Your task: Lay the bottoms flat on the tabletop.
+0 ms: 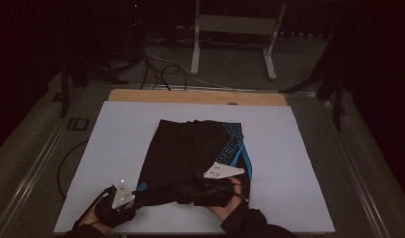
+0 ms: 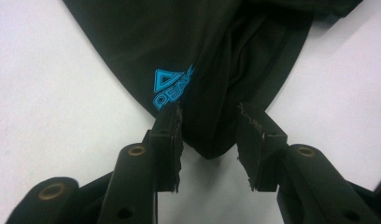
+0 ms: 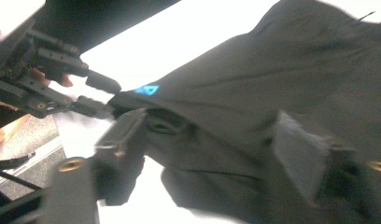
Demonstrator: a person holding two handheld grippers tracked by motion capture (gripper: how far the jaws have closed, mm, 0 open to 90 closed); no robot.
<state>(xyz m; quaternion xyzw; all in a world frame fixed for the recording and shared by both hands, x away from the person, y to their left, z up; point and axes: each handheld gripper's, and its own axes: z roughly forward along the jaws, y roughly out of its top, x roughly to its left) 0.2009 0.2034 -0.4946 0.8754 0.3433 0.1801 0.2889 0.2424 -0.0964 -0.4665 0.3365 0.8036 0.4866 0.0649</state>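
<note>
Two claws work at the near hem of a pair of black shorts (image 1: 193,148) spread on a white sheet (image 1: 116,148) that covers the desk (image 1: 190,96). The shorts lie in the middle of the sheet, waistband toward the far edge, with blue stripes and lettering down the side at the right of the high view.

Left claw (image 1: 136,196), seen from above, sits at the near left corner of the shorts, a hand (image 1: 94,215) behind it near the sheet's front edge. In the left gripper view its jaws stand partly apart, and a bunched point of black cloth (image 2: 209,140) hangs between them; the fabric brushes the inner face of the left-hand jaw, just beside a blue triangle logo (image 2: 172,86), but the jaws are not pressed shut on it.

Right claw (image 1: 190,191) lies over the near middle of the shorts, its hand (image 1: 230,206) coming in from the sheet's front edge. In the right gripper view, which is blurred, its jaws stand wide with gathered black cloth (image 3: 216,154) lying between them; whether the cloth is pinched I cannot tell. Beyond, that view shows the left claw (image 3: 102,95) at the logo corner.
</note>
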